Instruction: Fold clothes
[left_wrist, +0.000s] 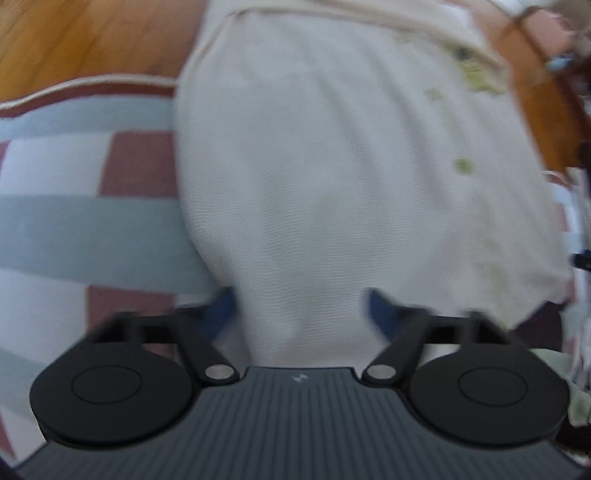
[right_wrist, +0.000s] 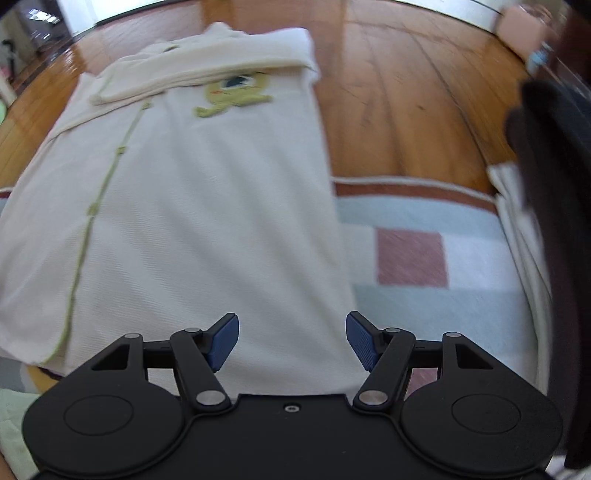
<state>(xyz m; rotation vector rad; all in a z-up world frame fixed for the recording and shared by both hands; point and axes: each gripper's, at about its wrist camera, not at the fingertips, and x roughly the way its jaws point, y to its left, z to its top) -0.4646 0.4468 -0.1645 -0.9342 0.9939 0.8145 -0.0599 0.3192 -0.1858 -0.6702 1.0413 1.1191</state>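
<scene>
Between the blue pads of the left gripper (left_wrist: 301, 314) a hump of cream cloth rises, jaws about half spread around it; the picture is too blurred to tell whether the pads press on it. Over on the right gripper (right_wrist: 291, 341), jaws stand wide apart with nothing between them, hovering above the near hem. That cloth is a cream garment (right_wrist: 192, 192), lying flat with a green trim line (right_wrist: 92, 210) and a green cartoon patch (right_wrist: 231, 96), one sleeve (right_wrist: 207, 62) folded across the top. It lies partly on a checked rug (right_wrist: 413, 258), partly on the wooden floor (right_wrist: 399, 103).
</scene>
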